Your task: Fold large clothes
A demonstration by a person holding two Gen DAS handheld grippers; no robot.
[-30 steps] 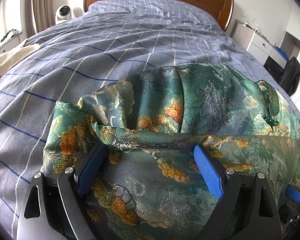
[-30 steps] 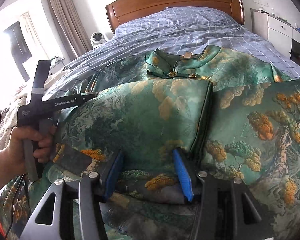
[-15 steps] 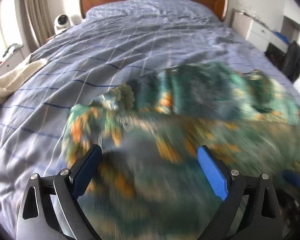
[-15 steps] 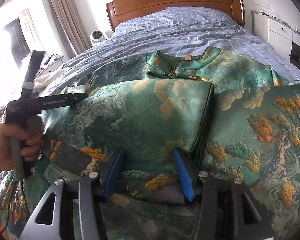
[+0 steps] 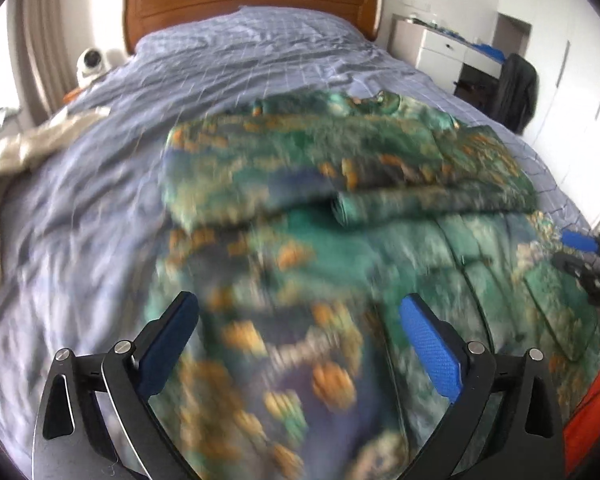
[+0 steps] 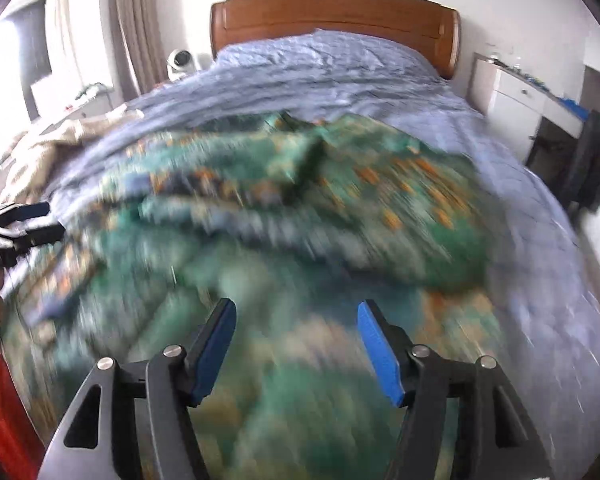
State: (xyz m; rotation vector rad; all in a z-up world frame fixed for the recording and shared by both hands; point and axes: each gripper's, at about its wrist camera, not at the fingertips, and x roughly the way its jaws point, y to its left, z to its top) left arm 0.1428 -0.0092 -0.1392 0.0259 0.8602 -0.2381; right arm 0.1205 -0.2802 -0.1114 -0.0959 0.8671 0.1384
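Note:
A large green garment with orange and gold patterns (image 5: 340,184) lies on the bed, its far part folded over into a thick band; it also shows in the right wrist view (image 6: 300,208). Both views are motion-blurred. My left gripper (image 5: 300,340) is open and empty above the garment's near part. My right gripper (image 6: 296,344) is open and empty above the near part too. The right gripper's tips show at the right edge of the left wrist view (image 5: 584,252). The left gripper's tips show at the left edge of the right wrist view (image 6: 20,224).
The bed has a blue checked cover (image 5: 240,64) and a wooden headboard (image 5: 252,0). A beige cloth (image 5: 28,148) lies at the bed's left side. A white drawer unit (image 5: 440,48) and a dark chair (image 5: 516,92) stand at the right.
Both grippers have pulled back and up from the garment; the right one has let go of the fabric and opened wider. The garment now lies with a folded band across it.

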